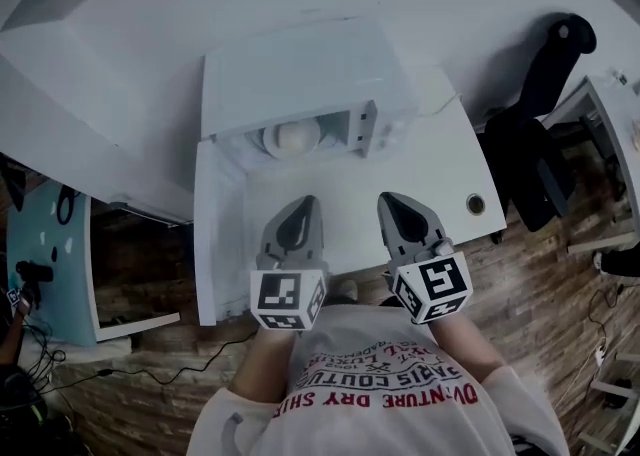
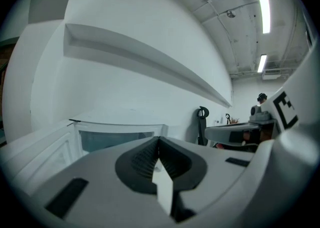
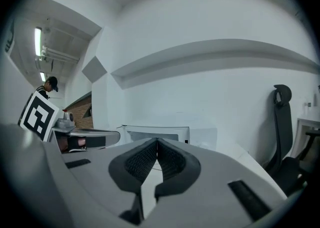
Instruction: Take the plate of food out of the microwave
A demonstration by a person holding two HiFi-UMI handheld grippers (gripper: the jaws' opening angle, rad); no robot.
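A white microwave (image 1: 305, 74) stands at the back of the white table (image 1: 440, 159), and its door (image 1: 218, 234) is swung open to the left. Inside the cavity sits a white plate with pale, rounded food (image 1: 290, 137). My left gripper (image 1: 306, 202) hovers over the table in front of the opening, jaws shut and empty. My right gripper (image 1: 387, 199) is beside it on the right, also shut and empty. In the left gripper view the shut jaws (image 2: 159, 139) point at the open microwave (image 2: 117, 134). The right gripper view shows the shut tips (image 3: 157, 141) below the microwave (image 3: 155, 133).
A black office chair (image 1: 545, 139) stands to the right of the table. A round cable hole (image 1: 475, 204) lies near the table's right corner. A teal-topped desk (image 1: 45, 244) is at the left, over a wood floor with cables. A long wall shelf (image 2: 150, 57) runs above.
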